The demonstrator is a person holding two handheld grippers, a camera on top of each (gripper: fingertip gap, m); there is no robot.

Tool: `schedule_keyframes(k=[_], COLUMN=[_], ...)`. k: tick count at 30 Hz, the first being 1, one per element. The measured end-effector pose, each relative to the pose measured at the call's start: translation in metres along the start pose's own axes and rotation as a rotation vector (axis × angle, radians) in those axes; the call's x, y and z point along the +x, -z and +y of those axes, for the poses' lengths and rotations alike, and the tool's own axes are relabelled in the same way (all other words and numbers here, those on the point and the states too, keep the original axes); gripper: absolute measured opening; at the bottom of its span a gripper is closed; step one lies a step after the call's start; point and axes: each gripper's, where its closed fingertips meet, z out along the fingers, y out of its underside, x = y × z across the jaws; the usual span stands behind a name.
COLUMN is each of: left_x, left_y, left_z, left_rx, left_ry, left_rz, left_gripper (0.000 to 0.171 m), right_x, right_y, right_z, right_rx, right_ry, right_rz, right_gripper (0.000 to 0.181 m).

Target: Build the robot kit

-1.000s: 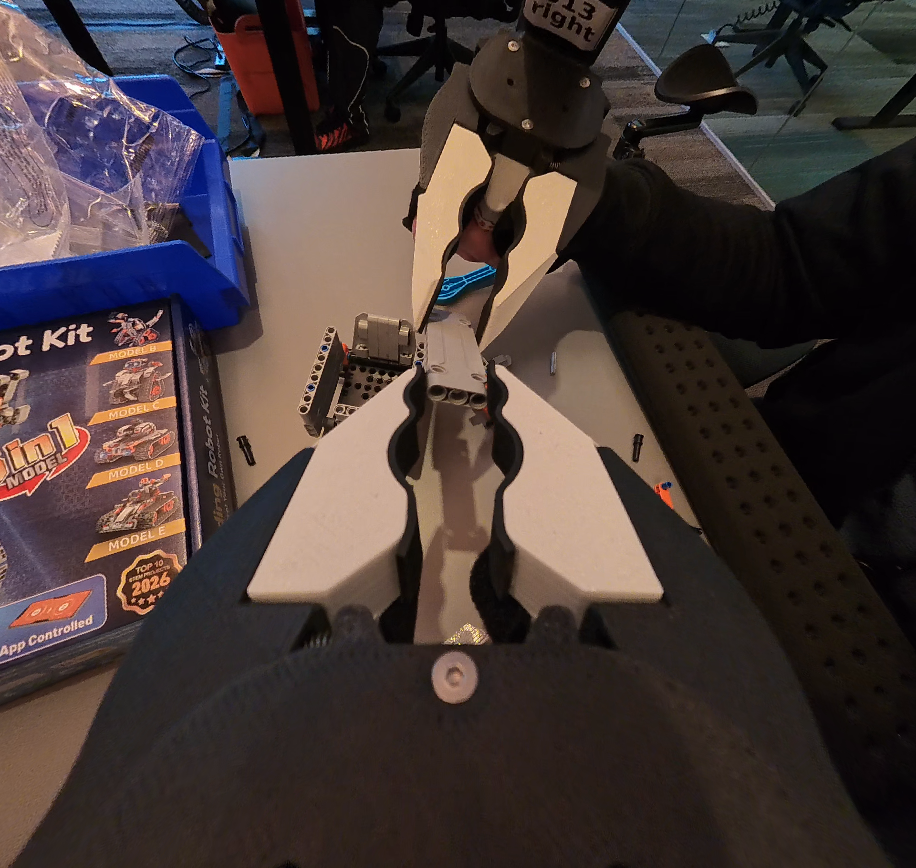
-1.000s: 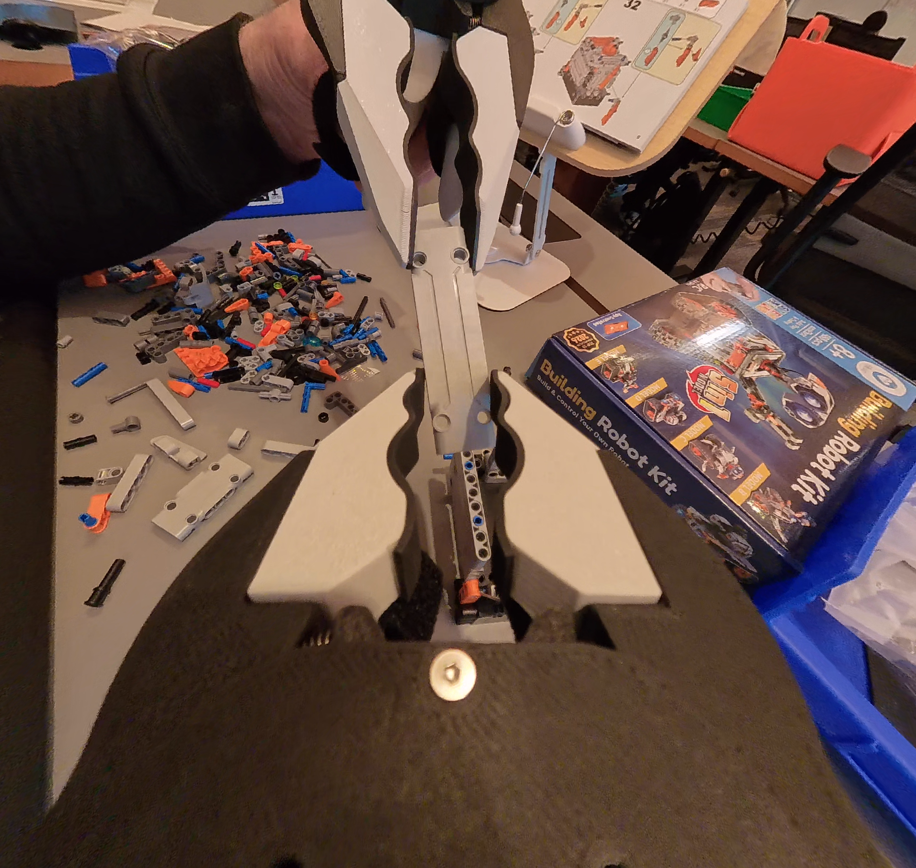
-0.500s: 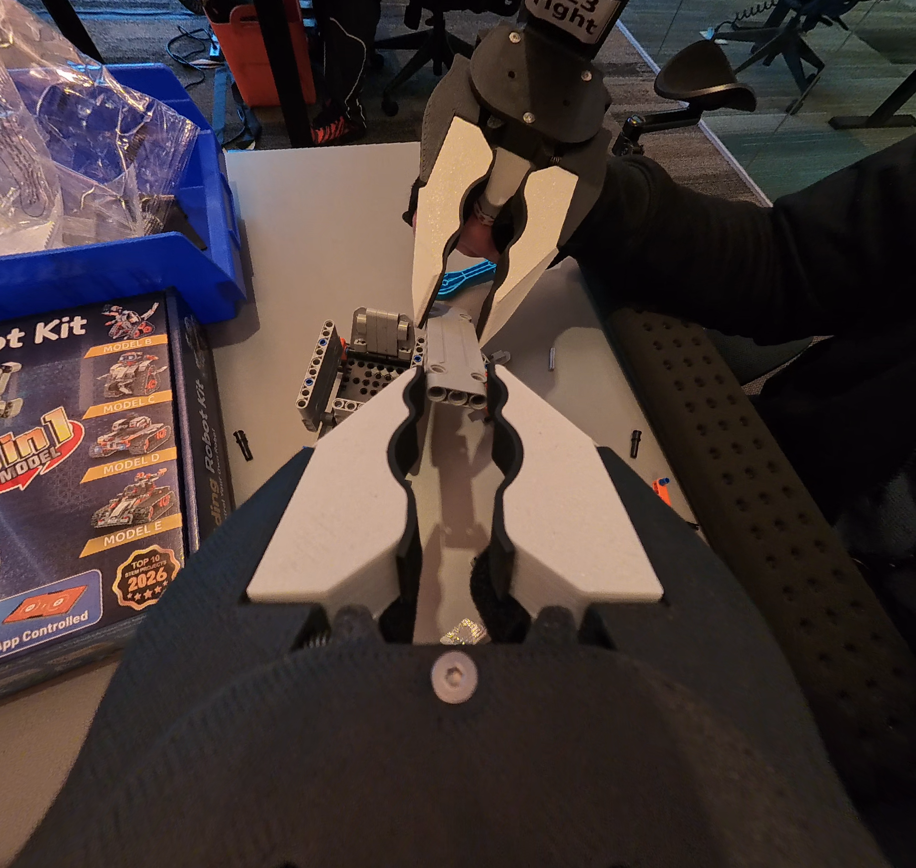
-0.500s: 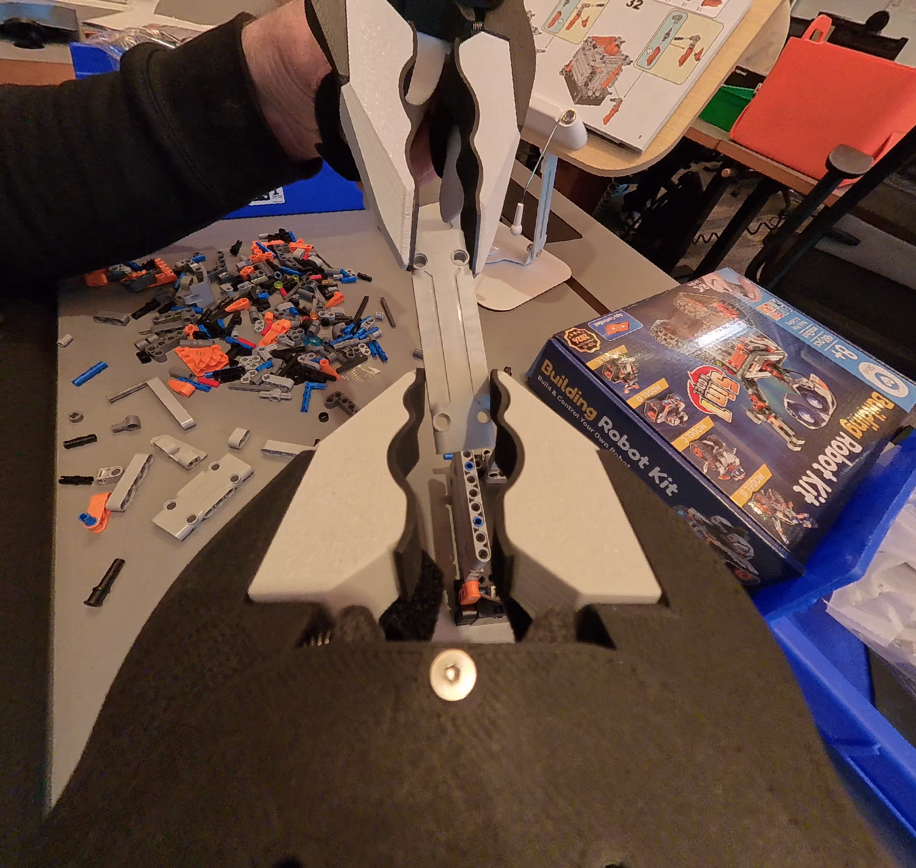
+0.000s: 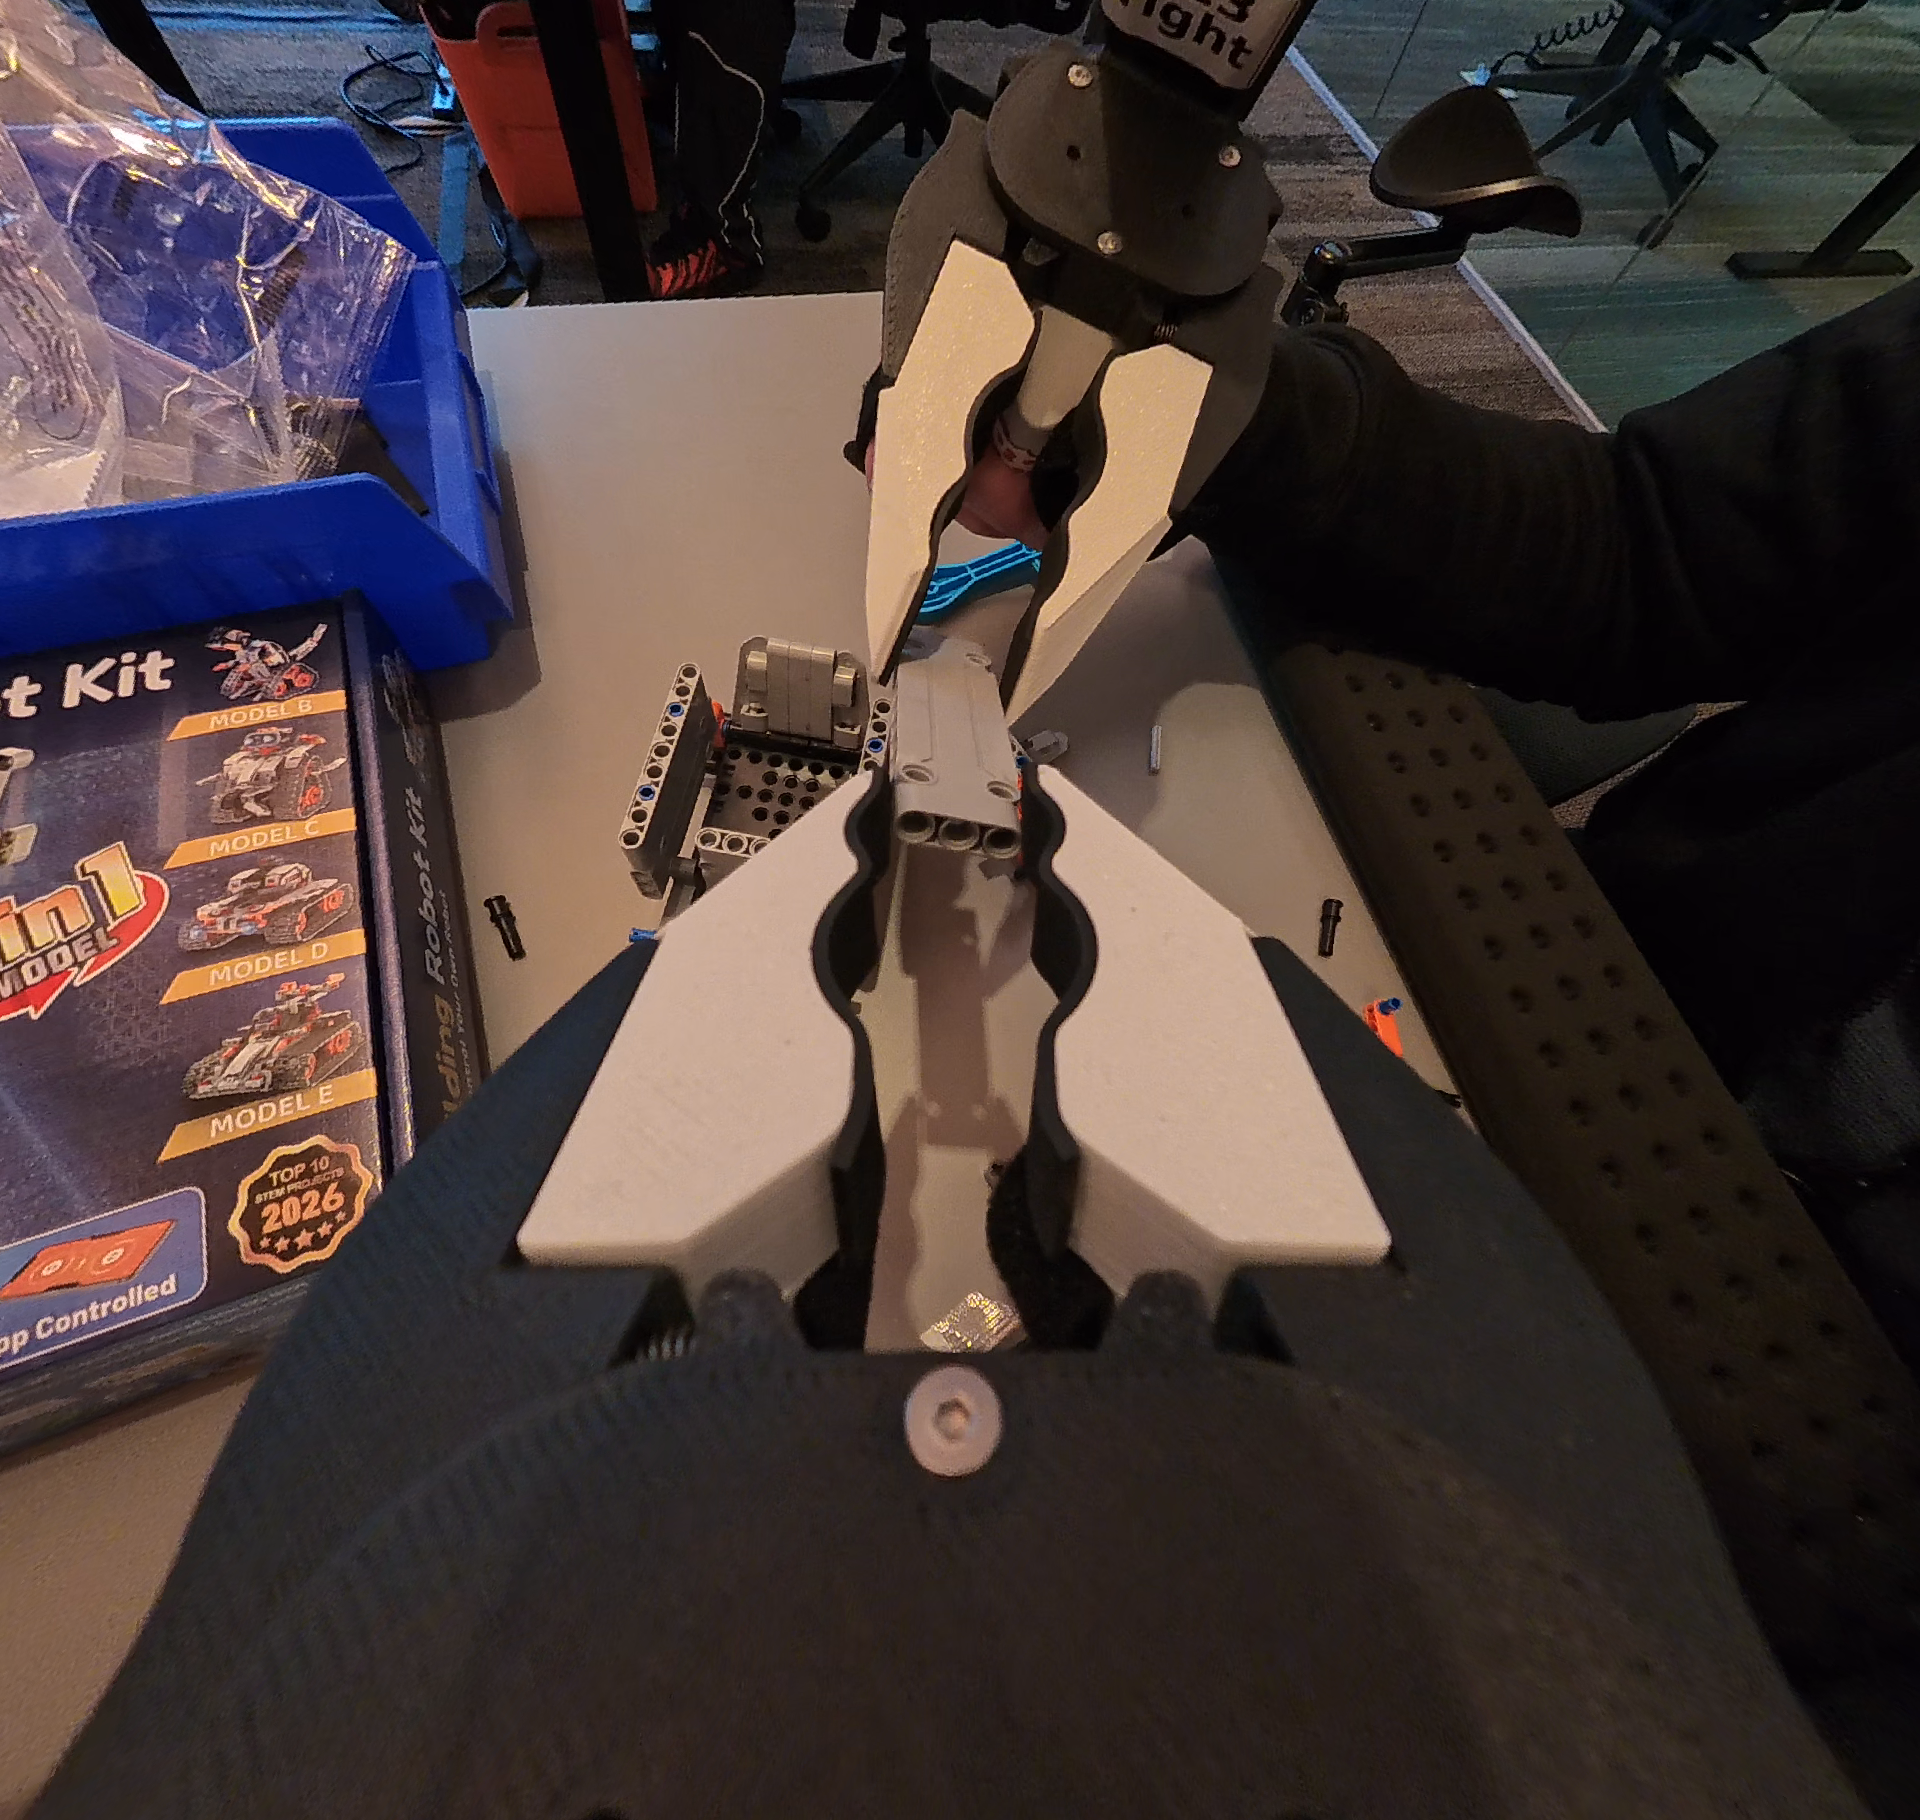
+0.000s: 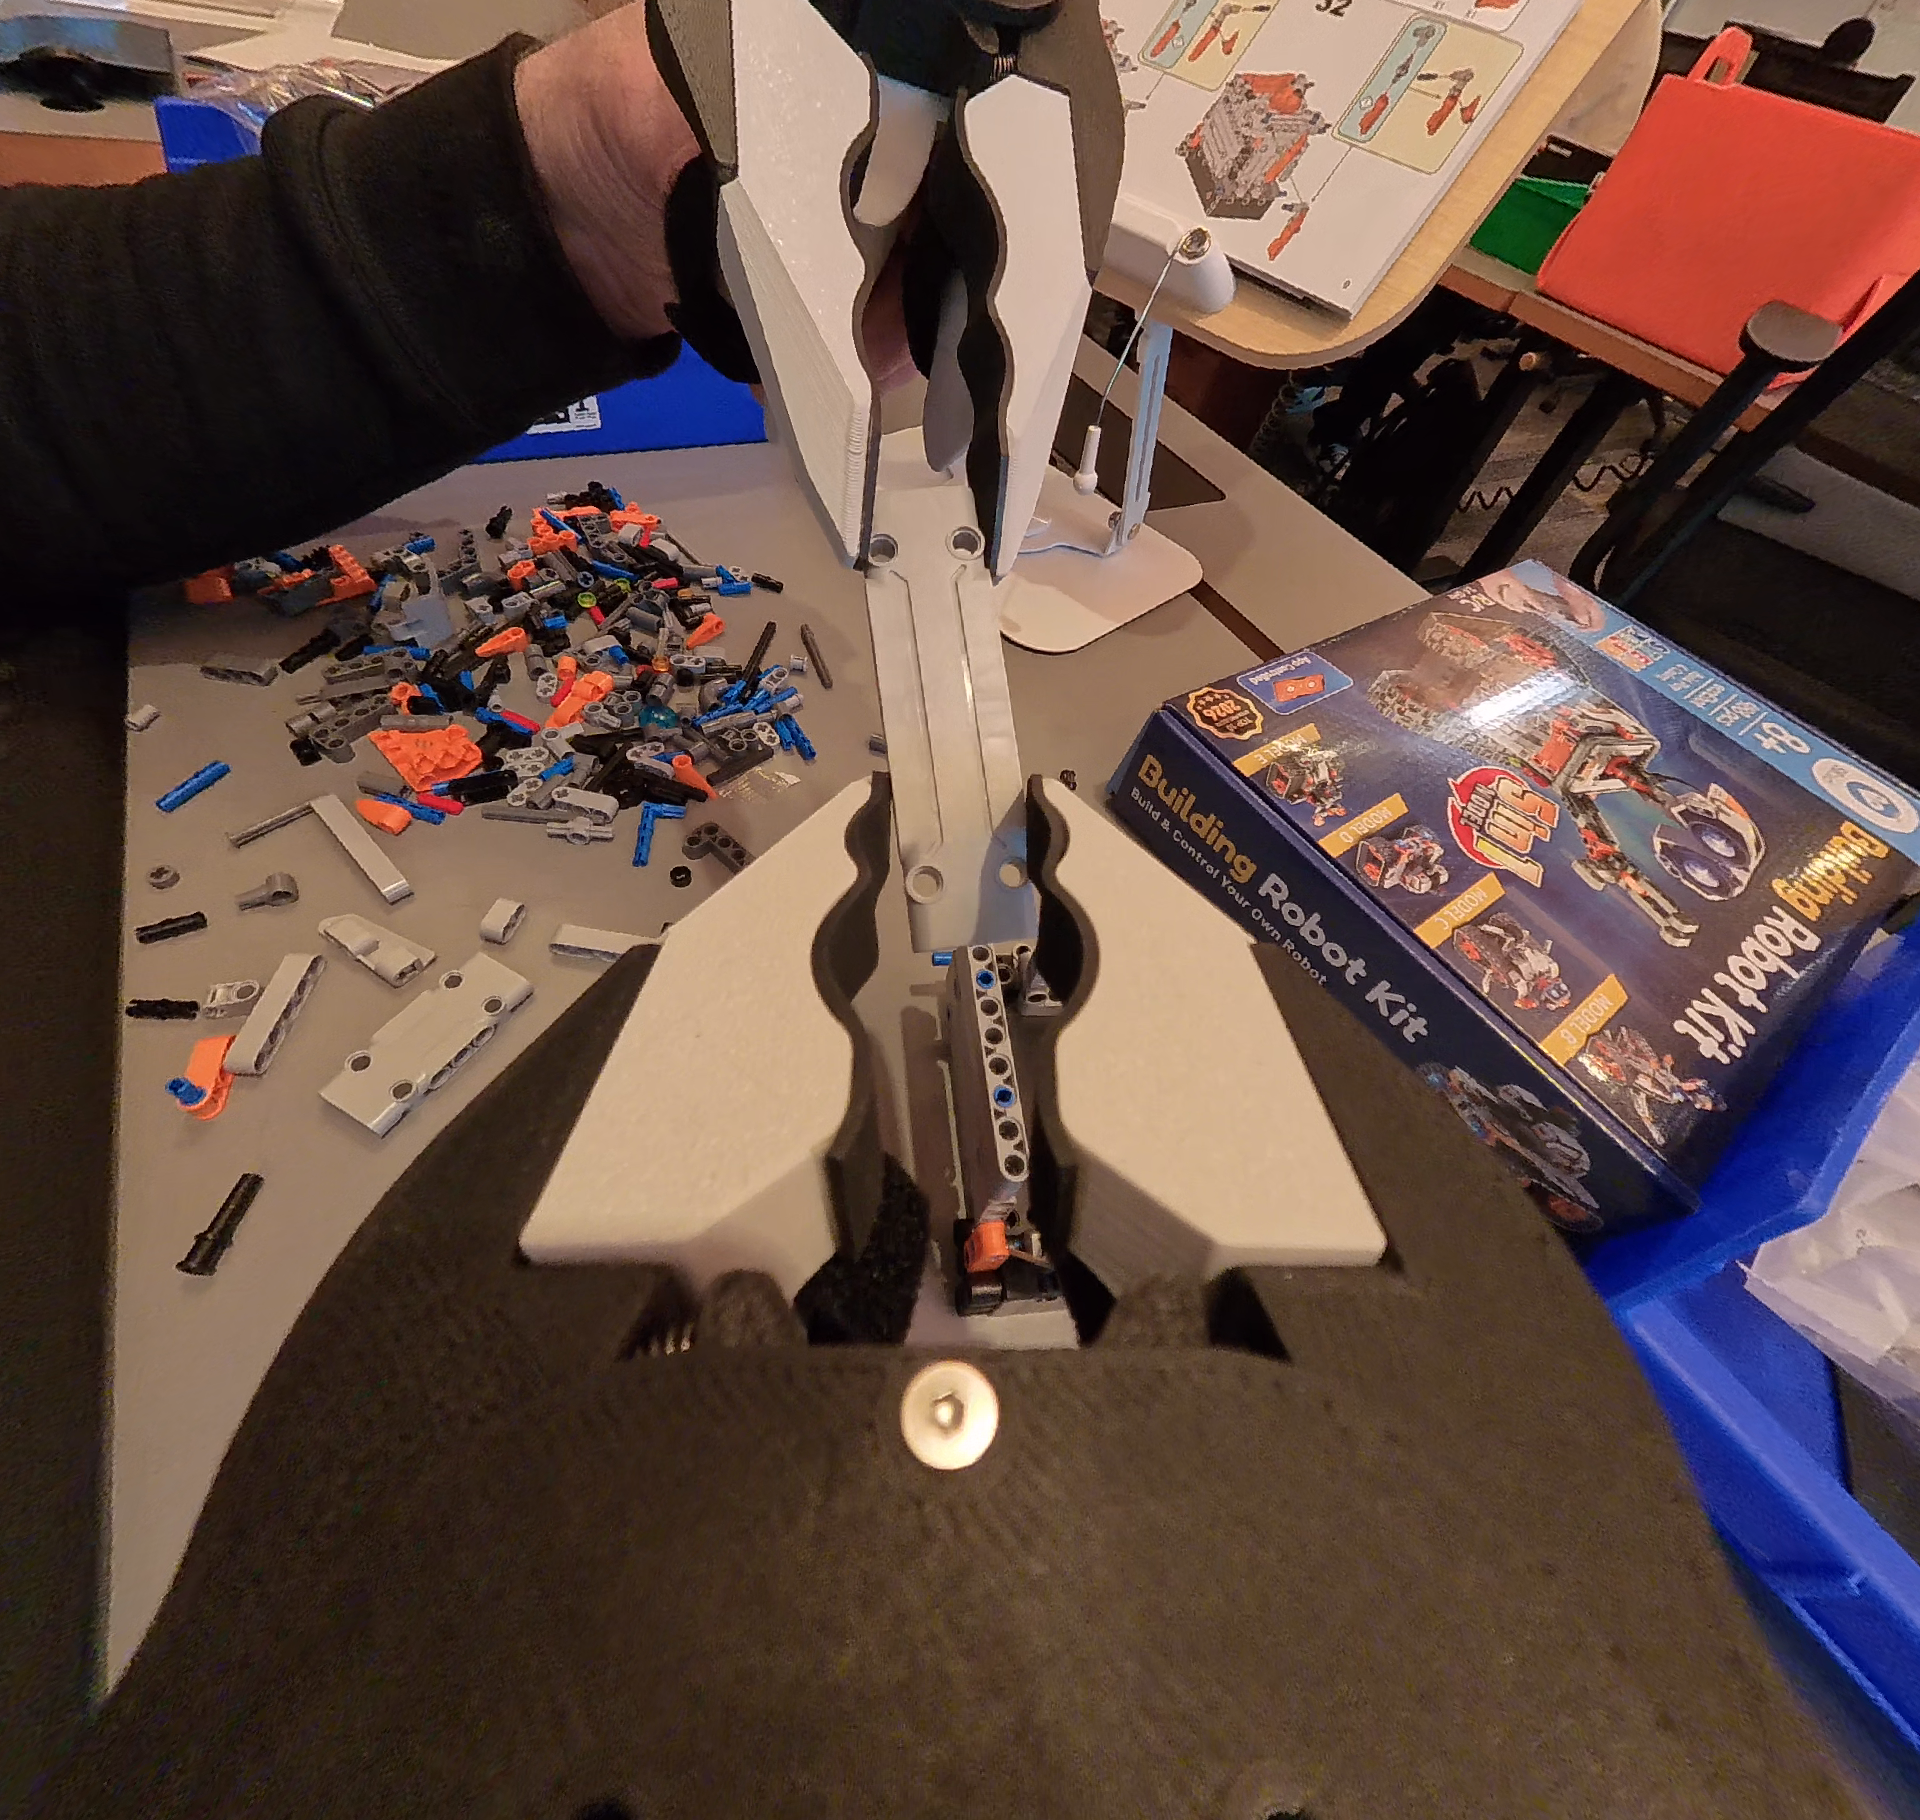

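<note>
Above bench (image 5: pixel 665 440), beside kit box (image 6: pixel 1538 866): left gripper (image 5: pixel 954 794) and right gripper (image 6: pixel 951 814) fingers each clamp opposite ends of grey panel (image 6: pixel 940 721).

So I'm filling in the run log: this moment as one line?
left gripper: shut on long grey panel | right gripper: shut on opposite end | part-built model beneath | table

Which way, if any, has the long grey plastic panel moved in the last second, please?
No: the long grey plastic panel sits unchanged beside the blue cardboard kit box, left gripper and right gripper shut on it.
</note>
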Motion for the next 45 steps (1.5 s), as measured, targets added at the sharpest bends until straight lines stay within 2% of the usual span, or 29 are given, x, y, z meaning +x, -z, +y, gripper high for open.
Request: schedule_keyframes(k=[9, 21, 26, 32, 45], left_x=[0.001, 0.025, 0.019, 0.007, 0.006], left_y=[0.001, 0.007, 0.006, 0.005, 0.004], left_z=[-0.001, -0.013, -0.011, -0.006, -0.006], left_rx=[0.012, 0.100, 0.087, 0.059, 0.063], left_ry=[0.003, -0.085, -0.080, -0.051, -0.037], left_rz=[0.012, 0.106, 0.077, 0.028, 0.034], left_gripper=[0.023, 0.047, 0.042, 0.023, 0.023], right_x=[0.000, -0.003, -0.003, -0.004, -0.004], right_y=[0.000, 0.006, 0.007, 0.007, 0.007], right_z=[-0.001, -0.010, -0.011, -0.013, -0.010], right_rx=[0.007, 0.065, 0.071, 0.076, 0.069], right_ry=[-0.007, -0.014, -0.017, -0.020, -0.043], right_rz=[-0.006, -0.034, -0.033, -0.037, -0.048], right_gripper=[0.024, 0.025, 0.025, 0.024, 0.024])
